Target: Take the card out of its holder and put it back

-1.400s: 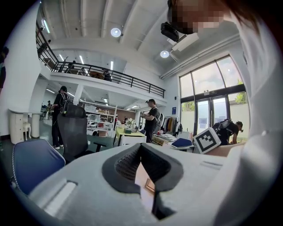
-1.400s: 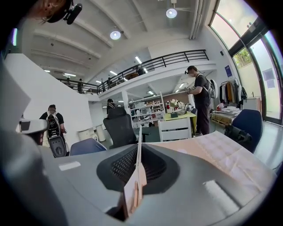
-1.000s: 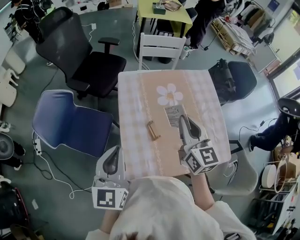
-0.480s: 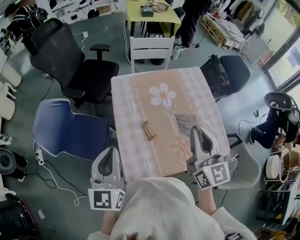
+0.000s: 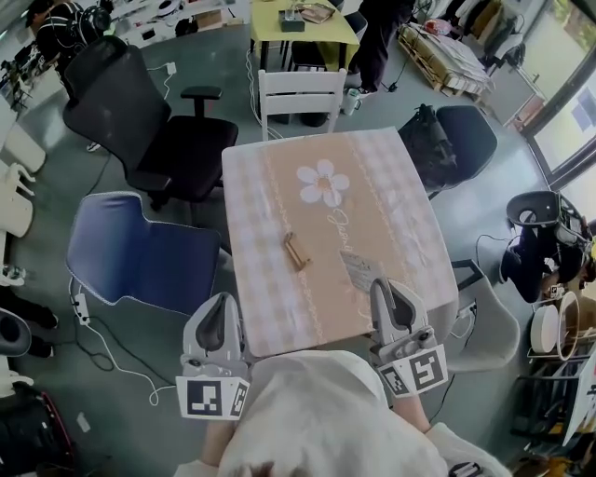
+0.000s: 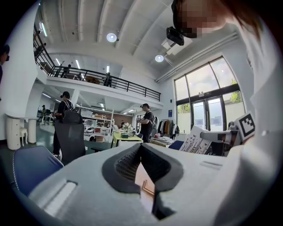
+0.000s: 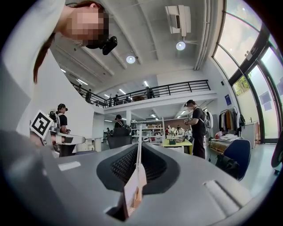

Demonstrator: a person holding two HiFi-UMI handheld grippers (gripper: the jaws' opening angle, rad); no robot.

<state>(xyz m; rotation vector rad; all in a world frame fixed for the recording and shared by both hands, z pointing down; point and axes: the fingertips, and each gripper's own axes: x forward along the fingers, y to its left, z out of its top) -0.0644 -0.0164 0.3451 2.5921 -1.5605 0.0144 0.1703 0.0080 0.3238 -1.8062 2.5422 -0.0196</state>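
Observation:
A small wooden card holder (image 5: 296, 252) lies on the pink checked tablecloth (image 5: 270, 186), with no card in it. The white printed card (image 5: 358, 268) hangs over the table's near right part, pinched at its near edge by my right gripper (image 5: 379, 285), which is shut on it. In the right gripper view the card (image 7: 135, 185) runs edge-on between the closed pads. My left gripper (image 5: 223, 302) hovers off the table's near left corner, shut and empty. Through the slit under its jaws in the left gripper view, the holder (image 6: 148, 187) shows on the cloth.
A white chair (image 5: 301, 93) stands at the table's far side. A blue chair (image 5: 130, 247) and a black office chair (image 5: 140, 102) are on the left, and a dark chair (image 5: 466, 140) is on the right. People stand around a yellow-green table (image 5: 298, 23) beyond.
My right gripper has pulled back toward the table's near edge, carrying the card away from the flower print. The holder stays where it lay. The left gripper has hardly shifted.

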